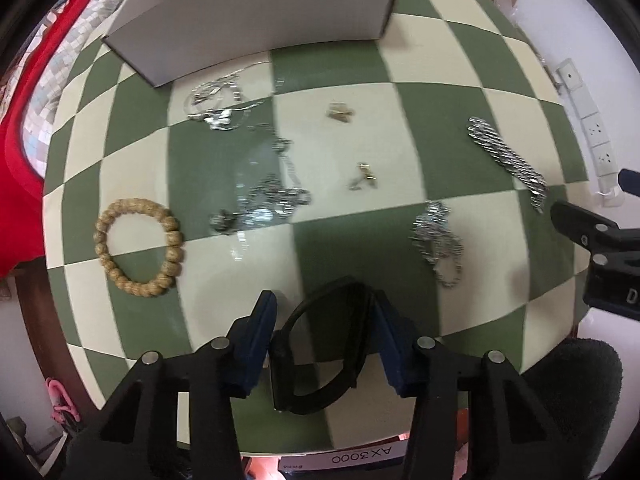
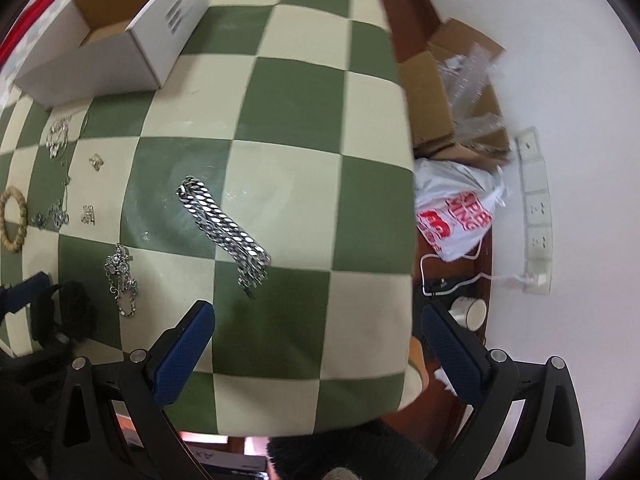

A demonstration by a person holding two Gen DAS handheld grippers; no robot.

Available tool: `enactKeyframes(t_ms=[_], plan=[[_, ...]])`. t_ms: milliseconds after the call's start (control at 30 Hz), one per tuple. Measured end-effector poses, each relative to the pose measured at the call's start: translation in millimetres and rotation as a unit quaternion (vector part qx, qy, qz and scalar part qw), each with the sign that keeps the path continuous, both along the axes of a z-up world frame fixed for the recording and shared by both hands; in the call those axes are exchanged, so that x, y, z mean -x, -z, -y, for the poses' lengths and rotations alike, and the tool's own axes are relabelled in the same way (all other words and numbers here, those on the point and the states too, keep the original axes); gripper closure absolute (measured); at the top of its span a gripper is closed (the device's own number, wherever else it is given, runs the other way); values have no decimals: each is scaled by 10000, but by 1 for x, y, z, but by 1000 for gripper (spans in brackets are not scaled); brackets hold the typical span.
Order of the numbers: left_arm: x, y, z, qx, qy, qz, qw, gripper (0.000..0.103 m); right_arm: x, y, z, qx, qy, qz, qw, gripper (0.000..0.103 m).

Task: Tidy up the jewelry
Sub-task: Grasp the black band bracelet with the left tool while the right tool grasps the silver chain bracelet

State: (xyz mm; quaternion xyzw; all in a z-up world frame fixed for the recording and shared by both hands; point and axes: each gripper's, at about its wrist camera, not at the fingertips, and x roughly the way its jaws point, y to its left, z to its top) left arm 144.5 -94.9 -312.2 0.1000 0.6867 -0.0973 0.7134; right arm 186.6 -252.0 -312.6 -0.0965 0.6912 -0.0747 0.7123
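My left gripper (image 1: 324, 332) is shut on a black bangle (image 1: 320, 356), held just above the checked tablecloth's near edge. Ahead lie a wooden bead bracelet (image 1: 138, 248), tangled silver chains (image 1: 264, 200), a silver pile (image 1: 218, 100), small gold earrings (image 1: 362, 178) and a gold clip (image 1: 340, 113). A silver charm bracelet (image 1: 438, 240) and a wide silver chain bracelet (image 1: 508, 162) lie to the right. My right gripper (image 2: 318, 344) is open and empty, near the table's front edge, just short of the wide chain bracelet (image 2: 224, 228). The charm bracelet (image 2: 122, 280) lies to its left.
An open white cardboard box (image 1: 256, 20) stands at the table's far side, also in the right wrist view (image 2: 104, 40). Right of the table's edge are cardboard boxes (image 2: 452, 92), a white plastic bag (image 2: 456, 212) and a power strip (image 2: 536, 208). Red cloth (image 1: 16, 120) lies left.
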Motion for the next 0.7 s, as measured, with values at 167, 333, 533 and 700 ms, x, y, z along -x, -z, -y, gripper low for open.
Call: enactKeyframes(t_ms=[167,333,533,700], plan=[[-13,0,-34,-98,-324,120,9994,70,-18,14,-15,-40,-370,-66,9993,6],[-24,4,-64,-120,-550,154,9983,70,-34,29,-30,15,-590,-207,9980,23],[-29,2,-103,-106,-705,157,9973,70,-39,26,-39,-694,-416,-255,9964,79],[-27,3,-122,-28,-782,180,9968,70,-29,26,-44,-793,-8,-230,9966,86]])
